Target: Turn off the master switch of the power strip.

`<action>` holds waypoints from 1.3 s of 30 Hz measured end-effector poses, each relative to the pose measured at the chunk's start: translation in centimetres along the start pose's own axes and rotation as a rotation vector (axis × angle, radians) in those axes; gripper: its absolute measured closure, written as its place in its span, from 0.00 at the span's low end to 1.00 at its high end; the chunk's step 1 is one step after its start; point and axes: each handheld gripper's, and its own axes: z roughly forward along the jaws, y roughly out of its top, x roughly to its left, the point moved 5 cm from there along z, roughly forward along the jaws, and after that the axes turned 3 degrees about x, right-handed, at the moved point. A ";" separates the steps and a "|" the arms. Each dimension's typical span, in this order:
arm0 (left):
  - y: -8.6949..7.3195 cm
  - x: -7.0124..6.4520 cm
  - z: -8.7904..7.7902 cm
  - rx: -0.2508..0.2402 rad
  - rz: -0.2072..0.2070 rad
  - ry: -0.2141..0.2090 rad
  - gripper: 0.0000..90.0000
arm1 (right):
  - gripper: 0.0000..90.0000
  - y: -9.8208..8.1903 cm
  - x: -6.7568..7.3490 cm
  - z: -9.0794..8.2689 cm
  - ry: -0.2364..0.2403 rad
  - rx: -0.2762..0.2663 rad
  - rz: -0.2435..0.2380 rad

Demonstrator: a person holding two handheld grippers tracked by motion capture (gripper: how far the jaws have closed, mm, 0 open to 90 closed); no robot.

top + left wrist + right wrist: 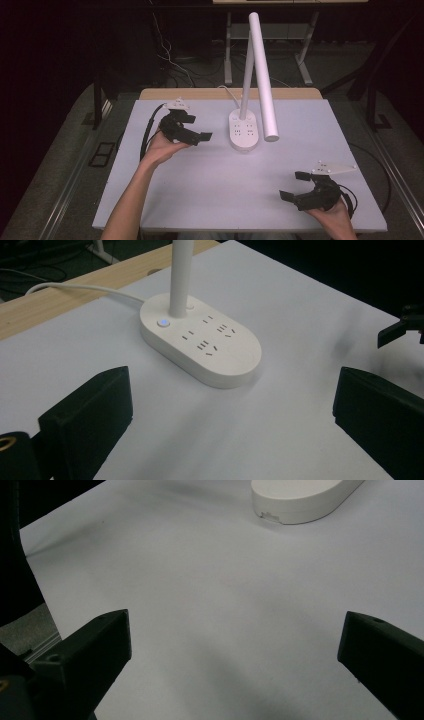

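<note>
We see a white table (pixel 210 200) with a wooden strip (pixel 200 93) along its far edge. Beyond it, cables (pixel 170 60) lie on the dark floor.

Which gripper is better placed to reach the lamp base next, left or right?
Left. The left gripper is open, just beside the lamp base and pointing at it. The right gripper sits near the table's front edge, farther off.

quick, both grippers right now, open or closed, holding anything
Left gripper: open, jaws wide apart, holding nothing, aimed at the lamp base.
Right gripper: open, jaws wide apart, holding nothing, over the bare table.
</note>
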 end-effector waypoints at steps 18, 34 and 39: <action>2.4 2.2 1.4 0.026 -0.004 -0.020 0.03 | 0.00 -0.1 -0.9 -0.4 -0.017 -0.014 0.027; 4.6 3.9 3.3 0.044 -0.014 -0.015 0.05 | 0.00 0.0 -0.9 -0.4 -0.022 -0.025 0.028; 4.9 4.2 3.7 0.045 -0.017 0.003 0.06 | 0.00 0.0 -0.7 -0.4 -0.019 -0.019 0.022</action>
